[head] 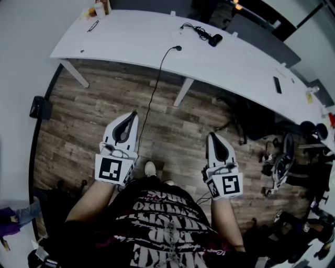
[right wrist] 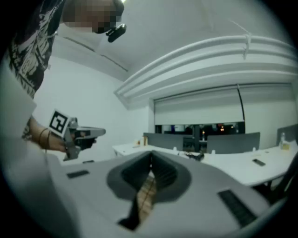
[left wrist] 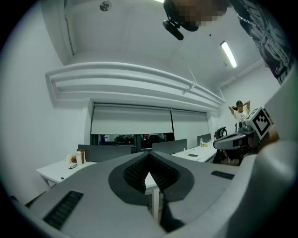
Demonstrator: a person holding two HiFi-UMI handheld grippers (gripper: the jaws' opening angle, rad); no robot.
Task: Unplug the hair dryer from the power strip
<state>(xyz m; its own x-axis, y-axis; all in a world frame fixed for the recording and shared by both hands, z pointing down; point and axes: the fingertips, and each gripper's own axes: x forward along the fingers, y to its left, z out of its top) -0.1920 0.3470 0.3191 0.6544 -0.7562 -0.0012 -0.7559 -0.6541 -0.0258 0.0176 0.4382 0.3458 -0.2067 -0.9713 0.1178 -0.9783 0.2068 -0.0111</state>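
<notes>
both grippers closed and empty. left gripper (head: 133, 114) is held level over the wooden floor (head: 89, 120), jaws together at the tips, nothing between them; the left gripper view (left wrist: 150, 155) shows the pads meeting with only the shaped gap behind the tips. right gripper (head: 211, 135) is also over the floor, pointing almost level, jaws fully together, holding nothing; the right gripper view (right wrist: 150, 154) shows the same closed tips with floor visible through the gap below. neither gripper touches anything, and both are well apart from the counter (head: 131, 36).

hair dryer (head: 214, 39): a small black thing with a bunched cord, lying on the counter towards its far edge, about mid-length; too small to be sure of its shape. in the right gripper view it shows as a dark lump (right wrist: 199, 156) on the counter top beyond the jaw tips. a black cable (head: 157, 78) has its end lying on the counter by the near edge, left of the hair dryer, then drops over that edge and runs down to the floor between the two grippers. cannot tell where the power strip is.

also on the counter: glasses (head: 93, 25) and bottles (head: 99, 8) at the far left corner, and a dark phone (head: 277, 85) towards the right end. office chairs (head: 282, 162) stand on the floor at the right.
</notes>
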